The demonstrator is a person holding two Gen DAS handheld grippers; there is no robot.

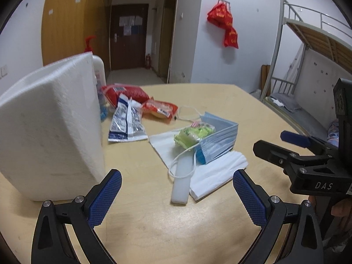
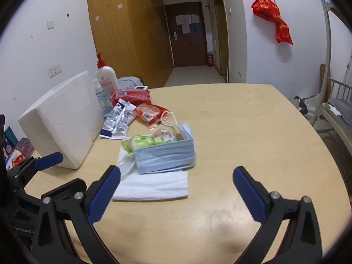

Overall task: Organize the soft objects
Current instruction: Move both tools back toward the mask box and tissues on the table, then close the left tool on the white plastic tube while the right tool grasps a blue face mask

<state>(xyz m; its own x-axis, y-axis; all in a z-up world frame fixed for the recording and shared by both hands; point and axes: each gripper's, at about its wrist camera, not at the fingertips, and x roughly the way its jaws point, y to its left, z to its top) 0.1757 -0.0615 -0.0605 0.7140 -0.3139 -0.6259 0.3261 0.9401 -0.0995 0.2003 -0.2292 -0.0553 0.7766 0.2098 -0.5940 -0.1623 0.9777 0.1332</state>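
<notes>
Mask [image 2: 165,157] long axis crosswise, seemingly propped | left tongs [image 1: 177,195] open | right tongs [image 2: 176,194] open

- face mask [image 2: 165,159]: light blue, pleated, white ear loops
- tissue [image 2: 154,186]: plain white
- snack pack [image 1: 193,134]: lime green, clear wrap
- sachets [image 1: 127,121]: white with dark blue print
- foam block [image 1: 50,129]: white
- tabletop [image 2: 242,132]: pale wood
- left gripper [image 1: 177,194], right gripper [image 2: 176,194]: black, blue cross-hatched pads
- bags upper right on wall [image 2: 272,15]: red, yellow print
</notes>
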